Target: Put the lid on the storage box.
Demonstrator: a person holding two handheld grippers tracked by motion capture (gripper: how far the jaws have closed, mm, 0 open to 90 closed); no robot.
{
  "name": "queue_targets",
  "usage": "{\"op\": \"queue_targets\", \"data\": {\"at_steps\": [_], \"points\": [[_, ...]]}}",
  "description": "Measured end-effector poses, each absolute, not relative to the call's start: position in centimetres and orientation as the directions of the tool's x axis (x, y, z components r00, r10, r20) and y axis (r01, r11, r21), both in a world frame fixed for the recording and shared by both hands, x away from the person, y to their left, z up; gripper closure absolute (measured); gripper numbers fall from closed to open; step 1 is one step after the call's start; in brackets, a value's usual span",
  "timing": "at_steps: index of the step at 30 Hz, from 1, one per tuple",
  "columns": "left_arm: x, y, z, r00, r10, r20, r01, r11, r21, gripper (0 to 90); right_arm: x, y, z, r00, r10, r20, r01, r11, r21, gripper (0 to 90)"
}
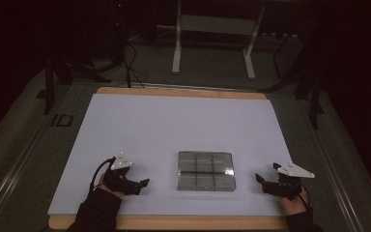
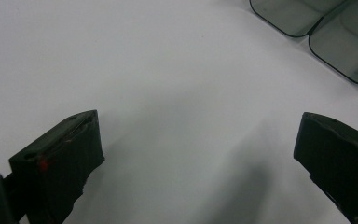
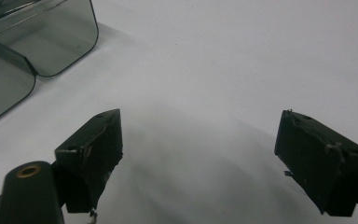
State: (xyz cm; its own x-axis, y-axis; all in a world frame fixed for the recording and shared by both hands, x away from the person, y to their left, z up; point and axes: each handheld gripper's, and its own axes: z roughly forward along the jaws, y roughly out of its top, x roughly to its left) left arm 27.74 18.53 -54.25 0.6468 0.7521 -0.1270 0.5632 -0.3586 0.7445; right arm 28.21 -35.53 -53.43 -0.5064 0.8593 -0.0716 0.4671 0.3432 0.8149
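Observation:
A clear, grey-tinted plastic tray (image 1: 205, 170) with several compartments lies on the white sheet, near the front middle. My left gripper (image 1: 142, 185) rests low on the sheet to the tray's left, jaws wide apart and empty. My right gripper (image 1: 261, 181) rests to the tray's right, also open with nothing between its jaws. In the left gripper view the tray's rounded corners (image 2: 331, 28) show at the upper right, beyond the left gripper (image 2: 198, 149). In the right gripper view the tray (image 3: 32, 42) sits at the upper left, apart from the right gripper (image 3: 198, 144).
The white sheet (image 1: 174, 121) covers a wooden table top (image 1: 183, 91). Behind the table stand a white metal frame (image 1: 212, 34) and dark cables on the floor. Dark stands flank the table's back corners.

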Motion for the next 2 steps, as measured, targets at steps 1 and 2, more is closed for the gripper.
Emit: {"op": "queue_targets", "data": {"at_steps": [1,2], "points": [[27.72,18.48,-54.25,0.647,0.753,-0.123,0.563,-0.363,0.742,2.5,28.21,-35.50,-53.44,-0.508,0.858,-0.074,0.466,0.346,0.814,14.8],[27.72,18.48,-54.25,0.647,0.753,-0.123,0.563,-0.363,0.742,2.5,28.21,-35.50,-53.44,-0.508,0.858,-0.074,0.466,0.346,0.814,14.8]]}}
